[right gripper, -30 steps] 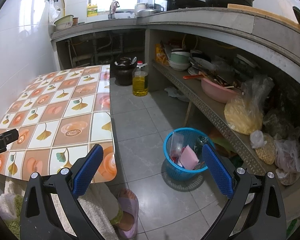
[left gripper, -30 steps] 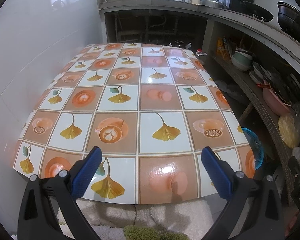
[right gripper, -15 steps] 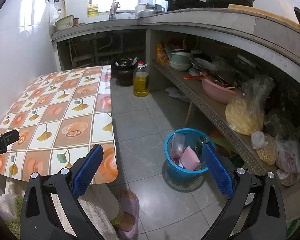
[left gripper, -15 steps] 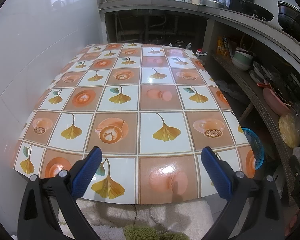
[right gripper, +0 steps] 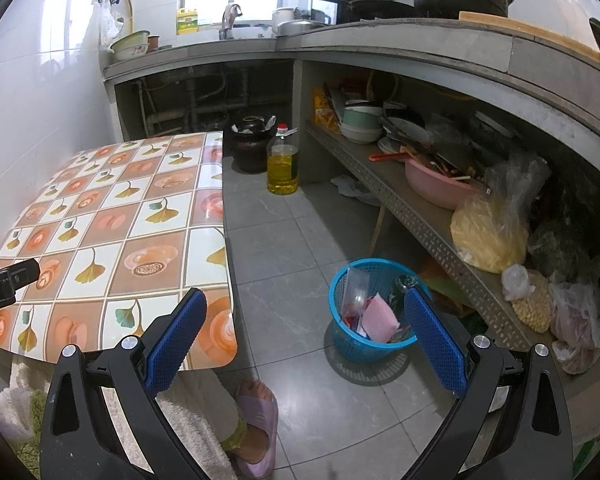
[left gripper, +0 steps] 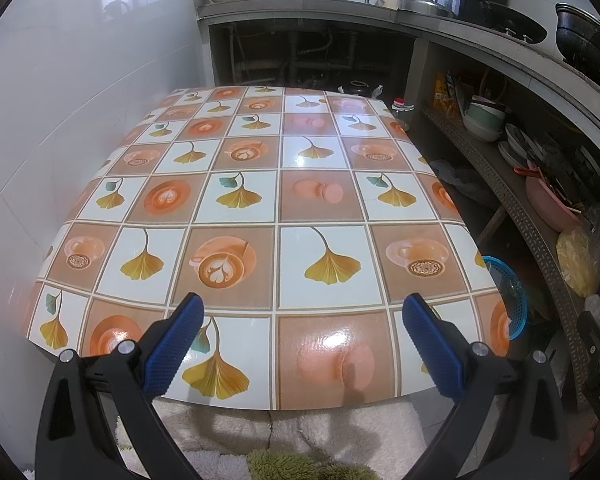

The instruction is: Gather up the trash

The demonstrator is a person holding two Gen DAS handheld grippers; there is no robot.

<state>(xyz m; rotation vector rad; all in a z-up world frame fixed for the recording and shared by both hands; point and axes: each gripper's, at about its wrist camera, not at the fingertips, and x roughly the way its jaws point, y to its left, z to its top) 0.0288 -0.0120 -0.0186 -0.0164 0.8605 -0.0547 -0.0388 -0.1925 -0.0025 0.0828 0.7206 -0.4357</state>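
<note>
Both grippers gape empty: left gripper (left gripper: 302, 336) over table (left gripper: 284, 208), right gripper (right gripper: 306, 332) above trash-filled basket (right gripper: 374, 344).

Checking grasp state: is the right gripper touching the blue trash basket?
Apart. The right wrist view shows the right gripper open and empty, held above the floor, the blue trash basket standing farther off.
</note>
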